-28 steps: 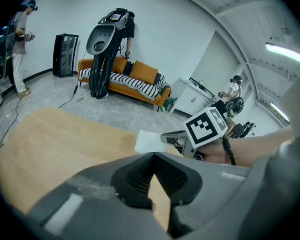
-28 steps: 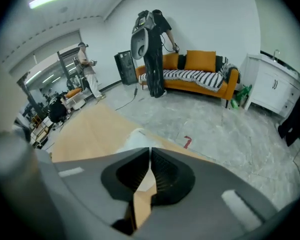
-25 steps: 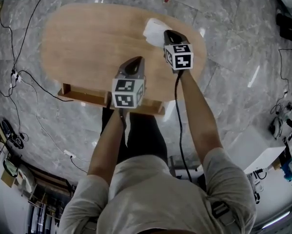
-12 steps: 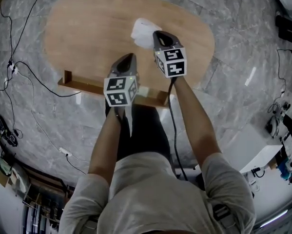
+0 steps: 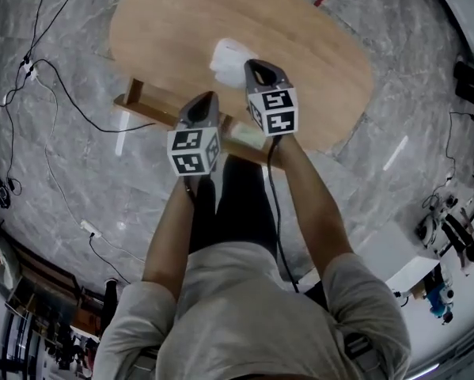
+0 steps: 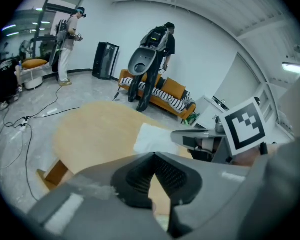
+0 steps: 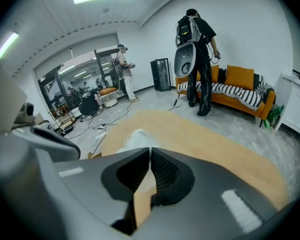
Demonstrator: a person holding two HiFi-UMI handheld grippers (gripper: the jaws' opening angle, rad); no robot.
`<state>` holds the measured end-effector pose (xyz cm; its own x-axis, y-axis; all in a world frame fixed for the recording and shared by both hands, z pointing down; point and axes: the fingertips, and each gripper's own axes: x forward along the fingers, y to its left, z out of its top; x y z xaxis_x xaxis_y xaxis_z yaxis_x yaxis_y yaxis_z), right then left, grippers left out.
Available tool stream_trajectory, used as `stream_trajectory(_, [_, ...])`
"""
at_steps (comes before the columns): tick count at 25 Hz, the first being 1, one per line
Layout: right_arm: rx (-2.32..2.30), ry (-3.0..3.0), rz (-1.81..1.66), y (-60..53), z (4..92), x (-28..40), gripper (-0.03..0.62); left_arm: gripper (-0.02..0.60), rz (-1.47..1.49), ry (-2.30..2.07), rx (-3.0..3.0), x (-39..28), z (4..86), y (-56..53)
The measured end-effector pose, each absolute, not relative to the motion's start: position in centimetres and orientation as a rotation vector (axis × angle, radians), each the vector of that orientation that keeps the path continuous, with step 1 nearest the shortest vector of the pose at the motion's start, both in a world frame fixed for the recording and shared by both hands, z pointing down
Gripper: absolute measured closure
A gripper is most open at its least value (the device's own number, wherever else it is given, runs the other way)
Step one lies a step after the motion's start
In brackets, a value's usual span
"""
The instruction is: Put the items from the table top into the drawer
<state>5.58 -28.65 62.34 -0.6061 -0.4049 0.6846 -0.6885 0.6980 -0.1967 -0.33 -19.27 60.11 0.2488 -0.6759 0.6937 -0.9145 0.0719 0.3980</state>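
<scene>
Overhead, from the head view, both hands reach over the open drawer point(image 5: 161, 111) at the near edge of an oval wooden table point(image 5: 165, 30). The left gripper point(image 5: 206, 100) hovers above the drawer's rim and the right gripper point(image 5: 255, 68) sits just beside the white item point(image 5: 230, 56), the only thing visible on the table top and not yet in the drawer. The item looks soft, perhaps a cloth or bag. The right gripper appears placed to take it, with the left held close, likely to help or to keep clear of the drawer. Cables point(image 5: 58, 74) trail across the marble floor point(image 5: 426, 93) to the left. Next, the left gripper view shows its jaws pressed together with nothing between them. The white item lies ahead on the table, with the right gripper at its right side. Two people stand beyond, near an orange sofa point(image 6: 172, 90). Lastly, the right gripper view shows those jaws also closed and empty. The white item lies just past their tips, so they must open before any grasp; nothing else blocks the way.
</scene>
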Motion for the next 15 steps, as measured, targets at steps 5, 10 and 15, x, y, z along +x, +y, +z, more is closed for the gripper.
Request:
stream_trajectory(5, [0.734,-2.302,0.591,-24.4,62.8,-0.4,0.576,0.561,0.304,-1.554,1.557,-5.7,60.9,-15.2])
stream_trajectory(10, [0.655,-2.298,0.600,-20.9,63.4,-5.0,0.576,0.561,0.248,-1.599,1.469,-9.6,61.5,-12.0])
stream_trajectory(15, [0.552,-2.313,0.572,-17.9,64.2,-9.6,0.576,0.561,0.220,-1.647,1.399,-13.3,62.6,-9.5])
